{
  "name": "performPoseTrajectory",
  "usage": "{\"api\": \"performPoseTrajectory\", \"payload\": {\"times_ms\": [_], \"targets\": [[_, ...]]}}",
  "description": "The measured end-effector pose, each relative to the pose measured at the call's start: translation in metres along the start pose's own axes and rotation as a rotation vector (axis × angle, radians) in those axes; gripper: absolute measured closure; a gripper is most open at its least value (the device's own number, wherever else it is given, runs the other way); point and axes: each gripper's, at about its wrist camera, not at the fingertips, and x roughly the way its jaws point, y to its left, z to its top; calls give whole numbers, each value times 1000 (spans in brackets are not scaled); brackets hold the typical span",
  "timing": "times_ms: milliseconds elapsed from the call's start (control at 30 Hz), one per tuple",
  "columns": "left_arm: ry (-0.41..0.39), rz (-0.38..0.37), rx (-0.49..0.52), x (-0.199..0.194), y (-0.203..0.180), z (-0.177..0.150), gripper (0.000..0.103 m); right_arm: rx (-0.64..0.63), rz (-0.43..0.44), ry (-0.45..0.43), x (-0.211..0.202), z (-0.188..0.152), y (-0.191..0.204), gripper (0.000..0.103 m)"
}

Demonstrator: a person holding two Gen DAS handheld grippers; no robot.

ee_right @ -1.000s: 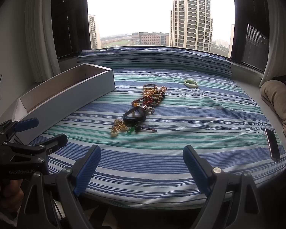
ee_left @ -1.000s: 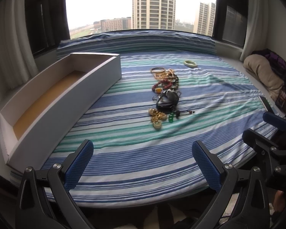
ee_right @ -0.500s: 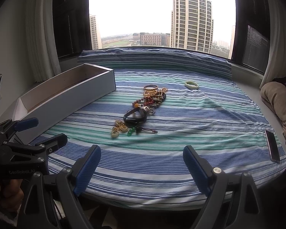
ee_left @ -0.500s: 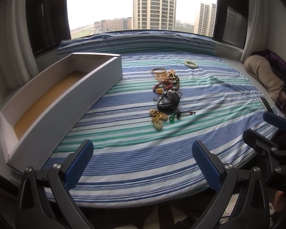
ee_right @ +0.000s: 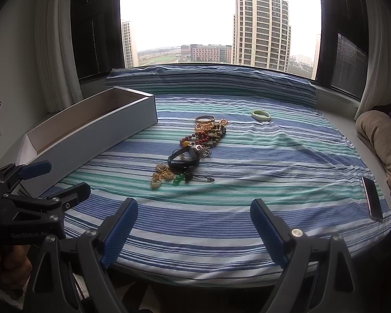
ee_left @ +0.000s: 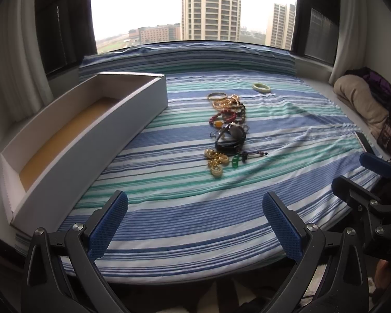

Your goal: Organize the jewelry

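Note:
A pile of jewelry (ee_left: 228, 130) (ee_right: 195, 148) lies mid-bed on the striped sheet: gold bangles, bead strings, a black watch, gold rings, green beads. A pale green bangle (ee_left: 261, 88) (ee_right: 261, 115) lies apart at the back. A long white box (ee_left: 78, 133) (ee_right: 91, 130) with a tan floor stands at the left, nothing visible inside. My left gripper (ee_left: 195, 221) (ee_right: 54, 180) hovers open over the near edge of the bed, nothing between its fingers. My right gripper (ee_right: 194, 228) (ee_left: 359, 172) is open too, beside it on the right.
The striped sheet (ee_left: 195, 195) covers a window-seat bed with a bolster (ee_right: 208, 80) along the back. A phone (ee_right: 372, 198) lies at the right edge. A beige cushion (ee_left: 359, 101) and dark clothes sit far right. Curtains hang at both sides. A hand (ee_right: 5, 266) holds the left gripper.
Both views have shifted very slightly; the jewelry sits a little lower in frame. Both grippers stay open and nothing on the bed has moved.

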Motion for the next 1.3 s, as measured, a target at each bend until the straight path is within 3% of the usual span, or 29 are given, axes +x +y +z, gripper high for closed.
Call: {"api": "performPoseTrajectory", "payload": {"times_ms": [1300], "targets": [[8,-4,8,3,-4,-3,0,13,5,7,3,-4,-3,13]]}}
